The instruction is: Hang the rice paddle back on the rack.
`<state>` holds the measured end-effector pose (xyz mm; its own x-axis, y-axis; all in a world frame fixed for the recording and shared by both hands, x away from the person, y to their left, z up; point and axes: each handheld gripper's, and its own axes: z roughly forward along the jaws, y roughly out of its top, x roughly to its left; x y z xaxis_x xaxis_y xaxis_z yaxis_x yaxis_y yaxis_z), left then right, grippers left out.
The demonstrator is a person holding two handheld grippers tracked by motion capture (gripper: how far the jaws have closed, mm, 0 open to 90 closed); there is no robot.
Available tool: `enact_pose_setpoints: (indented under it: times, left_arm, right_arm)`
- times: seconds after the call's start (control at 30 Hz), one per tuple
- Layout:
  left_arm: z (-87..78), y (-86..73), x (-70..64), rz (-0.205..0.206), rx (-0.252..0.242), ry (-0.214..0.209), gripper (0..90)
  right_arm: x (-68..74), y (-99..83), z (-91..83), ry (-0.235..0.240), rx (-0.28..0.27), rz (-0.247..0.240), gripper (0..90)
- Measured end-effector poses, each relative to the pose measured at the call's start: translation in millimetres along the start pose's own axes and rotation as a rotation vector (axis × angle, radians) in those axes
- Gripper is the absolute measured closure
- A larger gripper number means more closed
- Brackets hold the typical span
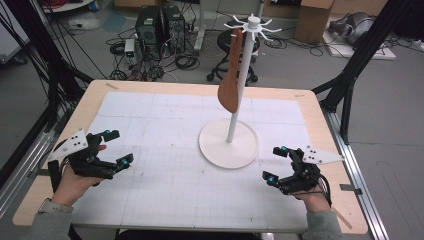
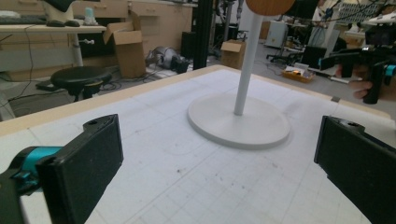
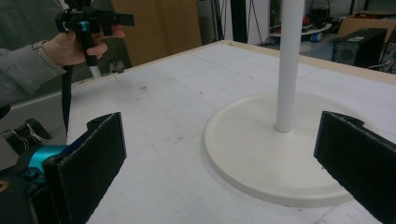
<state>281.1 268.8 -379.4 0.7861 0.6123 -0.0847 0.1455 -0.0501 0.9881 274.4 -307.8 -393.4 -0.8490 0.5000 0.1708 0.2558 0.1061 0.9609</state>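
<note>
High view: wooden spatula [image 1: 230, 80] hangs whole on white stand [image 1: 240, 75].
Left gripper [image 1: 114, 148]: jaws wide, empty.
Right gripper [image 1: 276, 164]: jaws wide, empty.

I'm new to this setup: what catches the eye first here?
A tall white stand rises from a round base mid-table, with a brown wooden spatula hanging from its top hooks. Flanking it, the left claw and right claw are both open and empty.

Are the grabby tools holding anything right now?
No. The left tool and the right tool are both open with nothing between their jaws. The wooden spatula hangs on the stand, untouched.
</note>
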Motion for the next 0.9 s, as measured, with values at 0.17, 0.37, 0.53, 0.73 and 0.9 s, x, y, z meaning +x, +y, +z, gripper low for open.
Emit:
enact_pose_setpoints:
  times: [0.17,0.37,0.53,0.73,0.9]
  left_arm:
    - [-7.1,-6.7,1.3,0.000,0.018,0.015,1.7]
    - [-17.6,-7.7,4.3,-0.013,-0.013,0.051,1.7]
    - [-28.3,-5.3,7.3,-0.011,-0.045,0.076,1.7]
    - [-40.0,-5.8,9.1,-0.010,-0.057,0.108,1.7]
    - [-45.1,-11.6,8.9,-0.015,-0.037,0.132,1.7]
  right_arm:
    - [-0.7,0.5,-1.4,-0.013,-0.011,-0.005,0.8]
    - [0.0,1.6,-5.2,-0.030,-0.033,-0.028,0.8]
    - [1.5,1.8,-7.3,-0.038,-0.039,-0.049,0.8]
    - [5.0,2.3,-8.3,-0.033,-0.044,-0.074,0.8]
    - [6.0,1.5,-10.5,-0.061,-0.051,-0.081,0.8]
